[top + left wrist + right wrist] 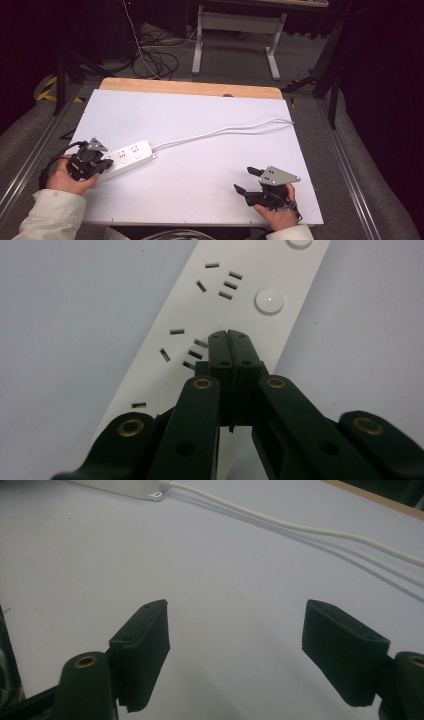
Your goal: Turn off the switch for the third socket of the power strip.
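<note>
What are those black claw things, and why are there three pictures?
A person sits at a white table holding one grabbing tool in each hand. One picture looks down from above. The other two come from small cameras riding on the tools. The left tool has its jaws pressed together, empty, right over a white power strip with slot holes and round buttons. The right tool is wide open, empty, over bare table. The strip's white cord trails away across the table.

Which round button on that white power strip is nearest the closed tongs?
The fully visible button, just beyond the left tongs; the other button sits farther off.
</note>
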Tool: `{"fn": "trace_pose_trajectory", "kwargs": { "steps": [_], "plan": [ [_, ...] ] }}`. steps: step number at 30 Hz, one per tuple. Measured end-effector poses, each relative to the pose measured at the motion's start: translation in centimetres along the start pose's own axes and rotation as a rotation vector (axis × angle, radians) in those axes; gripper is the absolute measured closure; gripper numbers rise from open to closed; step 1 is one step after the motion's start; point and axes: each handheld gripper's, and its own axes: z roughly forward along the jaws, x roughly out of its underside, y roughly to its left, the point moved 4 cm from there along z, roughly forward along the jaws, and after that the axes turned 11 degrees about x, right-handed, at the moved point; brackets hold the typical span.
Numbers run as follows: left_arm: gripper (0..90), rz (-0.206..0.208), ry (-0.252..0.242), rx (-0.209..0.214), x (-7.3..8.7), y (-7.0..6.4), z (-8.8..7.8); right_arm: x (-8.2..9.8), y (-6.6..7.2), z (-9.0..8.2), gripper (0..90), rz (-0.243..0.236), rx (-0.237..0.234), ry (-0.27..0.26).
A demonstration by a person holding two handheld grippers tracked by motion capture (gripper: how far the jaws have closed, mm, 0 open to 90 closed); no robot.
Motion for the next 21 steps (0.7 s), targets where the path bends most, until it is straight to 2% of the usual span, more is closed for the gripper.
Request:
{"fn": "trace_pose_trajectory", "kwargs": {
  "steps": [6,10,19,20,21],
  "plan": [
    [90.0,0.0,-0.001,-0.003,0.02,-0.1,0.04,0.01,0.0,0.02,27.4,0.0,0.0,0.002],
    [90.0,0.014,0.012,-0.028,0.02,-0.46,0.18,0.01,0.02,0.02,27.5,-0.001,0.001,0.003],
    [90.0,0.001,0.008,-0.022,-0.02,-0.41,0.12,0.04,-0.01,-0.05,27.5,0.001,0.003,0.002],
    [90.0,0.011,-0.027,-0.038,-0.17,-0.49,-0.09,0.04,-0.02,-0.07,27.4,0.0,0.004,0.003],
    [90.0,-0.006,-0.024,-0.01,-0.24,-0.59,-0.09,0.04,-0.04,-0.1,27.5,0.002,0.006,0.003]
  ]
}}
